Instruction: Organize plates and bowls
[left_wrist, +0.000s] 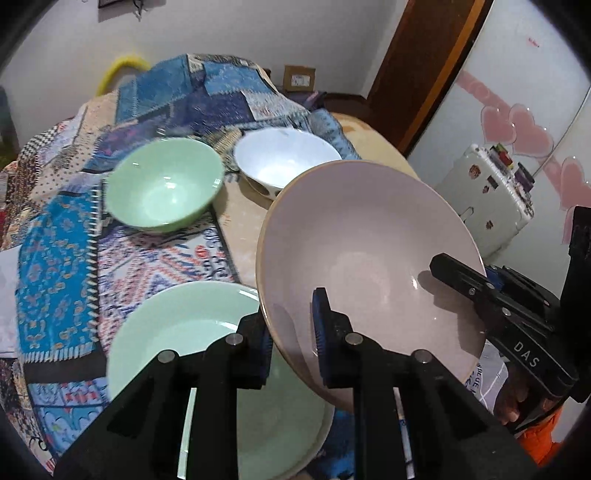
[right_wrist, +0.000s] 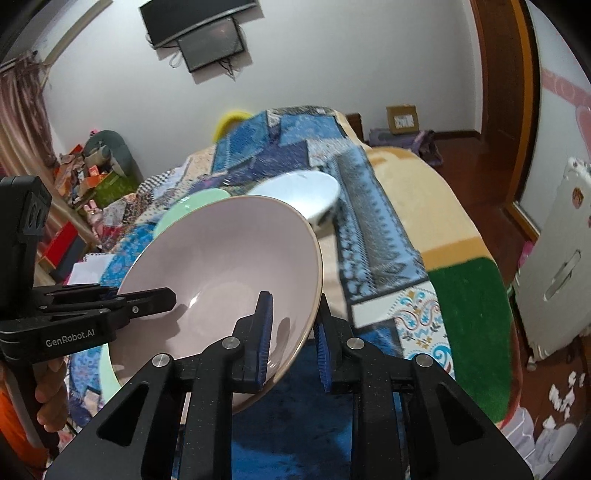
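Showing only leftward: green plate (left_wrist: 192, 332) beneath pink bowl (left_wrist: 369, 258).

Left wrist fisheye is sitting just behind the left gripper (left_wrist: 291, 343), looking forward and slightly down along its black fingers, very near the tilted pale pink ceramic plate (left_wrist: 369, 266) filling its 3 o'clock half. It is facing the patchwork blue quilted cloth (left_wrist: 59, 280), with the mint green bowl (left_wrist: 166, 184) at 10 o'clock.

Right wrist fisheye is riding behind the right gripper (right_wrist: 293, 339), facing the same way from the opposite side, equally near, pink plate (right_wrist: 221, 273) at 9 o'clock.

Both views are sharing the plate, cloth (right_wrist: 280, 144), green bowl (right_wrist: 192, 206), and each is catching the other gripper: right (left_wrist: 491, 295), left (right_wrist: 110, 310).
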